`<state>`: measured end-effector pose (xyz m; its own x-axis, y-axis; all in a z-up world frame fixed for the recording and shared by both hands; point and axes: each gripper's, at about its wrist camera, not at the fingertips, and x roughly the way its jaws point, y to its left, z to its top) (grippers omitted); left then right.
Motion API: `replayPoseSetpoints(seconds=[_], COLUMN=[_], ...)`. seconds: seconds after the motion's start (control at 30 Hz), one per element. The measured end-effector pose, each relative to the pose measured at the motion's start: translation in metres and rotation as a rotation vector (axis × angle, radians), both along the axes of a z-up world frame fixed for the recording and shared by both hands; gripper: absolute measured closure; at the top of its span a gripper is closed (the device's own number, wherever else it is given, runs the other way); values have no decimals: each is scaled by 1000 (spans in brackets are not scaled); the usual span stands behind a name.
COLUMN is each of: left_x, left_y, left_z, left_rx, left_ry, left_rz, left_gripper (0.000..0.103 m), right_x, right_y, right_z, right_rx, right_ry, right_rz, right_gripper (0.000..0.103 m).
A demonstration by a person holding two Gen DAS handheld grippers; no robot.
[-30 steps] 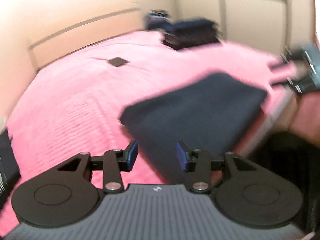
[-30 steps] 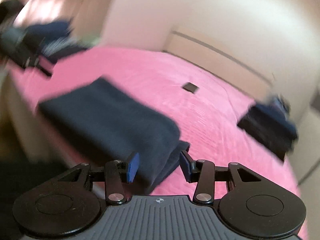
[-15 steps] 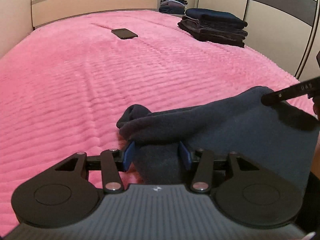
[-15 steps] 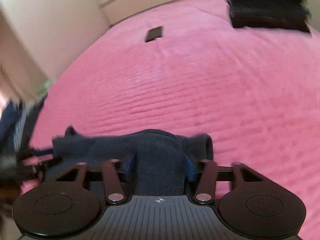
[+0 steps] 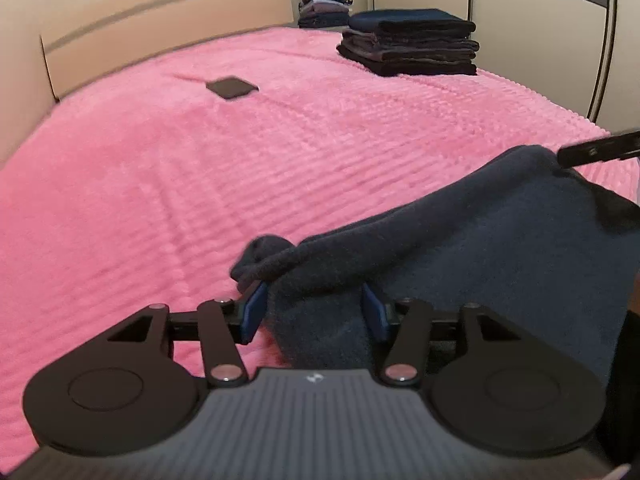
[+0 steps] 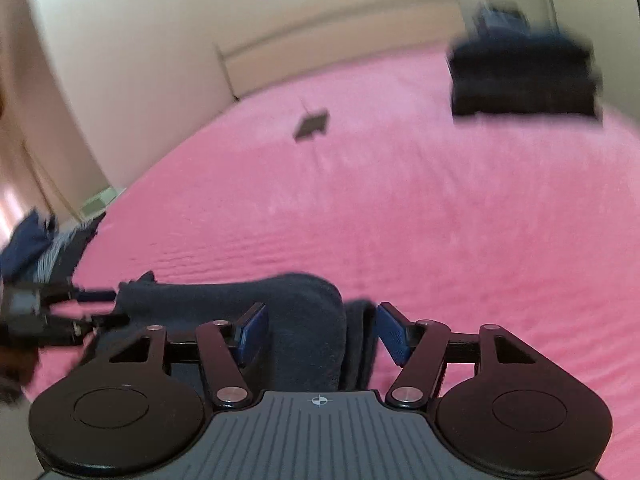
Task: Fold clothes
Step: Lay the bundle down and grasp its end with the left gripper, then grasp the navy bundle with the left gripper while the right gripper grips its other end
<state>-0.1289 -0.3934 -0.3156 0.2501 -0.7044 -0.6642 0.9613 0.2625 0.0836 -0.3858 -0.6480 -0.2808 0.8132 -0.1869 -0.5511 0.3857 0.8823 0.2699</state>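
A folded dark blue garment (image 5: 480, 248) lies at the near edge of the pink bedspread (image 5: 200, 180). My left gripper (image 5: 314, 312) has its left corner bunched between the blue pads; the jaws are closing and the pads press the cloth. In the right wrist view the garment's other end (image 6: 304, 320) sits between the pads of my right gripper (image 6: 320, 332). Those jaws are opening, with a gap between the cloth and the right pad. A finger of the right gripper (image 5: 596, 152) shows at the garment's far corner. The left gripper (image 6: 60, 316) appears blurred at the left.
A stack of folded dark clothes (image 5: 412, 44) stands at the far right of the bed, with another pile (image 5: 324, 8) behind it. A dark phone (image 5: 232, 87) lies mid-bed. Headboard (image 5: 160, 12) and wardrobe (image 5: 520, 20) bound the far side. Loose clothes (image 6: 36, 248) lie beside the bed.
The left gripper came down onto the garment's corner and now has cloth between its pads. The right gripper rolled, clamped the fold half a second ago, and has since spread its jaws.
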Motion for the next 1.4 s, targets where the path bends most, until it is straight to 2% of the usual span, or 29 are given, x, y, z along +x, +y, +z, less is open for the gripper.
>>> replayPoseSetpoints(seconds=[0.1,0.13,0.2,0.3,0.37,0.43,0.5,0.63,0.8,0.83,0.9,0.97,1.07,1.2,1.27,1.3,1.4], left_x=[-4,-4,-2,6,8,7,0,-30,-70,-76,-80,-78,-81,-90,-92,-92,-89], left_y=[6,3,-5,-20,-20,-16,-9,15,35,36,39,40,52,68,72,73,72], left_z=[13,12,4,-23,-21,-10,2,20,9,0,-11,-5,13,5,-10,-13,-6], left_rx=[-31,-20,9,70,70,66,54,18,65,82,69,68,47,73,67,65,64], left_ry=[28,25,23,33,44,36,10,11,62,45,19,35,26,27,36,41,59], left_rz=[-3,-5,-9,1,13,13,8,-53,-159,-174,-173,-155,-141,-142,-130,-123,-96], left_gripper=[61,61,61,45,44,48,56,56,55,54,52,52,54,53,51,50,49], right_x=[-24,-29,-33,-40,-43,-43,-43,-19,35,43,48,44,19,-24,-32,-37,-45], right_y=[32,42,55,56,54,54,55,42,9,1,-11,-12,6,40,49,49,47], right_z=[14,11,-8,-45,-39,-25,-8,7,-17,-25,-33,-24,-2,-8,-32,-40,-29], right_rx=[-78,-67,-47,-60,-59,-61,-91,-95,47,78,114,130,61,22,3,-5,39], right_ry=[-100,-102,-41,59,64,70,34,-37,32,48,27,9,-28,-28,45,44,-1], right_rz=[74,106,166,180,177,179,186,193,192,182,186,175,192,229,229,217,172], right_gripper=[40,40,40,41,40,40,40,40,41,41,41,40,40,40,40,40,40])
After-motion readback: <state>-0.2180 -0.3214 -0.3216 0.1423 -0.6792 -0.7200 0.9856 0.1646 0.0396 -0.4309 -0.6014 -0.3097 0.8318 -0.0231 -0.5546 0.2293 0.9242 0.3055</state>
